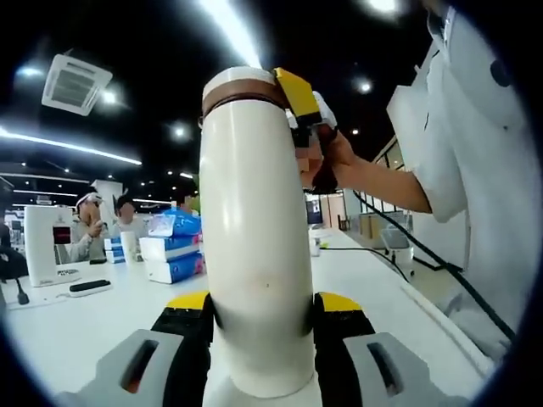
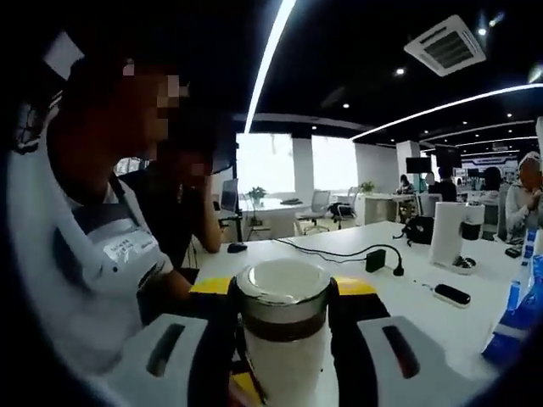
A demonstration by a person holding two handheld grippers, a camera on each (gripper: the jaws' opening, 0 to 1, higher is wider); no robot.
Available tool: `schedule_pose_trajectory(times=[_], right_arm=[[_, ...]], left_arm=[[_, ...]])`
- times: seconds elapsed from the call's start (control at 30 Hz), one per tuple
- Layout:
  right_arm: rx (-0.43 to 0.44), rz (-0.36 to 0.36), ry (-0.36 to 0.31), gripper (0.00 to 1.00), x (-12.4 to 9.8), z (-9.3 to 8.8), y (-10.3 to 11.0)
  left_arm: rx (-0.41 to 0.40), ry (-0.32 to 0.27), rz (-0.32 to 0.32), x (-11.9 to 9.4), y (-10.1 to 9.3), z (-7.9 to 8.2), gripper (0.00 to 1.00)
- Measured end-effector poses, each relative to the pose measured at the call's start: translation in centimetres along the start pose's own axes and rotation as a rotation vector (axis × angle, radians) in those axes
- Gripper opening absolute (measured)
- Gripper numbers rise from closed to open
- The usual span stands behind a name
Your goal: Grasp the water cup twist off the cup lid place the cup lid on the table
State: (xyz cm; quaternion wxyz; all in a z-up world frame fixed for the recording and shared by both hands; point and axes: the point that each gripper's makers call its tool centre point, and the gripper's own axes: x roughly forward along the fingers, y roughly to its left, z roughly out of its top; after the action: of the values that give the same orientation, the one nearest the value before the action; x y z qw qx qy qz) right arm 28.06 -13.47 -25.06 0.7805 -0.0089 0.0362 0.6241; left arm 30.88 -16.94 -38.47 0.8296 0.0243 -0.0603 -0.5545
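Cup (image 1: pixel 254 246) stands at frame centre in the left gripper view, long axis upright, body clamped low between the left tongs (image 1: pixel 261 318), lifted off the worktop (image 1: pixel 102 318). At its top, upper centre, the lid (image 1: pixel 244 91) points upward. In the right gripper view, bottom centre, the right tongs (image 2: pixel 284 309) clamp that lid from above, set for twisting.

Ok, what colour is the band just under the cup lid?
Brown. The band rings the white water cup just below its cup lid, clearest in the left gripper view.
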Motion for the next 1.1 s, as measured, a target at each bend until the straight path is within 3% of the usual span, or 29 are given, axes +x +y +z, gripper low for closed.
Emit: schedule_pose_trajectory(times=[0.13, 0.2, 0.3, 0.43, 0.57, 0.67, 0.87, 0.97, 1.1], right_arm=[[0.022, -0.052, 0.03, 0.47, 0.3, -0.5, 0.1], [0.016, -0.129, 0.053, 0.52, -0.1, -0.5, -0.5], [0.038, -0.16, 0.036, 0.61, -1.1, 0.4, -0.1], [0.04, -0.299, 0.045, 0.67, -3.1, 1.3, -0.2], [0.009, -0.474, -0.014, 0.71, -4.6, 3.2, 0.0], [-0.012, -0.522, -0.052, 0.72, -4.7, 4.1, 1.8], [0.013, -0.58, -0.077, 0.74, -3.6, 2.3, 4.1], [0.035, -0.664, -0.124, 0.74, -4.0, 1.9, 3.8], [0.03, -0.701, -0.114, 0.73, -3.4, 1.4, 3.1]], left_arm=[[0.004, -0.002, -0.003, 0.0, -0.1, 0.0, 0.48], [0.008, -0.002, -0.003, 0.0, -0.1, 0.0, 0.48], [0.013, -0.002, -0.004, 0.0, -0.1, 0.0, 0.48], [0.015, 0.0, -0.002, 0.0, -0.1, -0.1, 0.48], [0.017, 0.0, -0.002, 0.0, -0.1, -0.1, 0.48], [0.017, -0.001, -0.001, 0.0, -0.1, -0.1, 0.48], [0.014, -0.001, 0.001, 0.0, 0.0, 0.0, 0.48], [0.012, 0.0, 0.002, 0.0, 0.1, -0.1, 0.48], [0.007, 0.0, 0.002, 0.0, 0.1, -0.1, 0.48]])
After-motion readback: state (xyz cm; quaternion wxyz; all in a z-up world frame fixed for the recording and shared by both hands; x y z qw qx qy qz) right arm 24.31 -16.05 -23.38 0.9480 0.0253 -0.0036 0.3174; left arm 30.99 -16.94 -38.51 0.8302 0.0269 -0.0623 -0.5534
